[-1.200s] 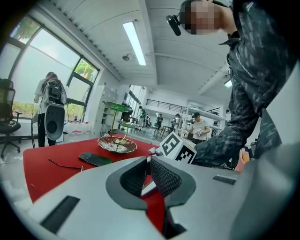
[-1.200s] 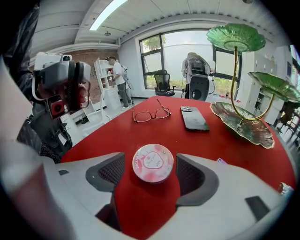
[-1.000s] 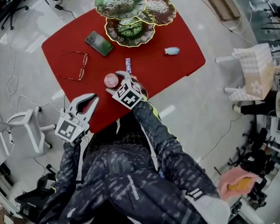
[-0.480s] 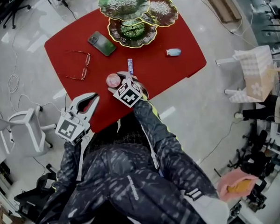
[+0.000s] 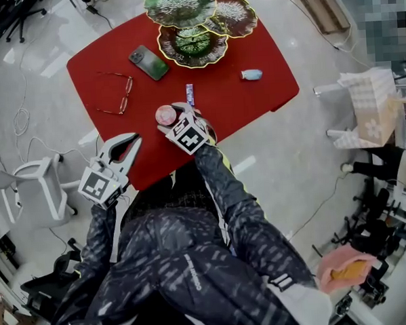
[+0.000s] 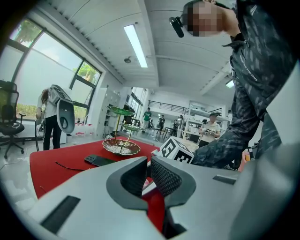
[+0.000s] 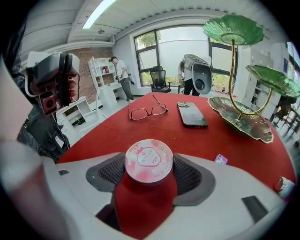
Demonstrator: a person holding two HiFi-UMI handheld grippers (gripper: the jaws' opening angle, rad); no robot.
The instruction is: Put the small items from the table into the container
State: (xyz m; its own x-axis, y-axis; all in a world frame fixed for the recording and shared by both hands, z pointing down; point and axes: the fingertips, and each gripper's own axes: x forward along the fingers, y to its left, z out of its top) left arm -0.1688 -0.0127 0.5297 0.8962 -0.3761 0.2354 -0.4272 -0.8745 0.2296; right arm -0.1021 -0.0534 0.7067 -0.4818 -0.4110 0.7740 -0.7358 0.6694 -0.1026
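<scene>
A pink round tin [image 5: 164, 115] [image 7: 148, 158] sits on the red table [image 5: 220, 103] near its front edge. My right gripper [image 5: 171, 114] [image 7: 148, 172] is shut on the tin, one pad against each side. A small purple packet [image 5: 189, 93] [image 7: 221, 159] lies just beyond it, and a pale blue item [image 5: 251, 74] [image 7: 284, 186] lies to the right. The tiered green leaf dish stand [image 5: 193, 47] [image 7: 243, 123] stands at the far edge. My left gripper [image 5: 136, 139] [image 6: 149, 174] hovers at the table's near left edge, shut and holding nothing.
A phone [image 5: 149, 63] [image 7: 191, 114] and glasses [image 5: 114, 94] [image 7: 147, 111] lie on the table's left half. A white chair [image 5: 35, 194] stands on the floor at the left, and a patterned box [image 5: 369, 102] at the right. People stand in the background.
</scene>
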